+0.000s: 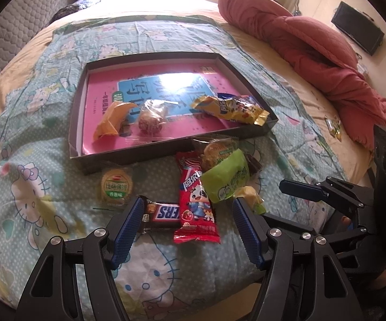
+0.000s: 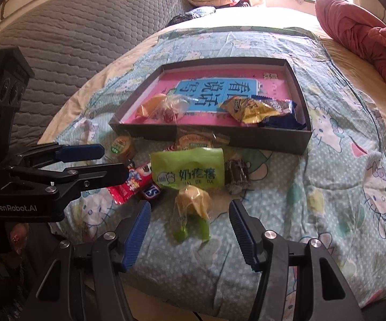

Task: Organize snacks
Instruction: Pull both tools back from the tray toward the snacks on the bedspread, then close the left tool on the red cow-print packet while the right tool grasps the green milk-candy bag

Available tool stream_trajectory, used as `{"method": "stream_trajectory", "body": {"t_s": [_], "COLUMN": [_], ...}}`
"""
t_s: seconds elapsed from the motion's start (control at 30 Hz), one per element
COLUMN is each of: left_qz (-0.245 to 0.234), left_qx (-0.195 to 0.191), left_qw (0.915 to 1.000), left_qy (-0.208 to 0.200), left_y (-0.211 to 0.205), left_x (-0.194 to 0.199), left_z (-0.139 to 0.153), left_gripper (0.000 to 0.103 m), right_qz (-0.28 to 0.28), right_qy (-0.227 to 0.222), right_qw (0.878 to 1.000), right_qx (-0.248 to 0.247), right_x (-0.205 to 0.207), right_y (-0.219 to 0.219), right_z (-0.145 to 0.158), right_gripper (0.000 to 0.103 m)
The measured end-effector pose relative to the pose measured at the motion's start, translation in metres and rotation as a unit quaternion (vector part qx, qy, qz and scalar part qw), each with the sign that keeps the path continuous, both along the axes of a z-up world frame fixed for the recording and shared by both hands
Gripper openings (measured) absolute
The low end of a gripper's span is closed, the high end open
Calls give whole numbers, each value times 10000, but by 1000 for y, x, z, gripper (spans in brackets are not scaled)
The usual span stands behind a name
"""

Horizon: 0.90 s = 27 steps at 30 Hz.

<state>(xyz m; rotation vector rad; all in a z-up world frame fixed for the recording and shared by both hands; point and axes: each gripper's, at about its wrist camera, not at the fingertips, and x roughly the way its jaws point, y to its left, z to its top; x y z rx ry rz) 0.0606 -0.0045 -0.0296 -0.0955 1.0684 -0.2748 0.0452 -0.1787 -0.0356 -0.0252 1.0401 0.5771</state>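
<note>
A dark shallow tray point(image 1: 128, 158) point(image 2: 246, 139) holding a pink book lies on the cartoon-print blanket. In it are an orange packet point(image 1: 112, 121), a clear-wrapped ball point(image 1: 151, 120) and a yellow packet point(image 1: 233, 109). In front of the tray lie a Snickers bar point(image 1: 163, 211), a red packet point(image 1: 195, 206), a green packet point(image 2: 187, 174), a round biscuit point(image 1: 116, 187) and a yellow-green wrapped snack point(image 2: 193, 203). My left gripper point(image 1: 187, 214) hovers open over the Snickers bar and the red packet. My right gripper point(image 2: 190, 214) hovers open over the yellow-green snack, not touching it.
A second round biscuit point(image 2: 195, 139) and a dark wrapped candy point(image 2: 237, 175) lie against the pile. One stray packet point(image 1: 333, 125) sits far right by a bunched red quilt point(image 1: 313, 48). A grey quilted cover point(image 2: 72, 40) rises on the left. The bed's edge runs just below both grippers.
</note>
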Motion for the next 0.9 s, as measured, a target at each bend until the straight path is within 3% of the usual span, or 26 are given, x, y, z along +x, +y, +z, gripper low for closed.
{"method": "stream_trajectory", "body": {"t_s": [0.33,0.43,0.53,0.9], "left_qz": [-45,-7,2,-127], "left_qx": [110,166,186,228], "left_qw": [9997,9996,9997,9994], "left_qy": [213,214,183,215], "left_y": [-4,-1,3,-3], "left_x": [7,10,11,22], "left_z": [-20,-25,-26,-33], "left_gripper": [70,57,51,50], "right_qz": [-25,6,0,40], "right_qy": [201,223,222,176], "right_qw": [9997,9997,9996,9994], "right_qx": [-97,-131,-166,-295], "right_x": [4,4,6,16], "right_y": [1,4,6,19], "right_z": [-11,-14,-18,-33], "right_gripper": [60,60,60,56]}}
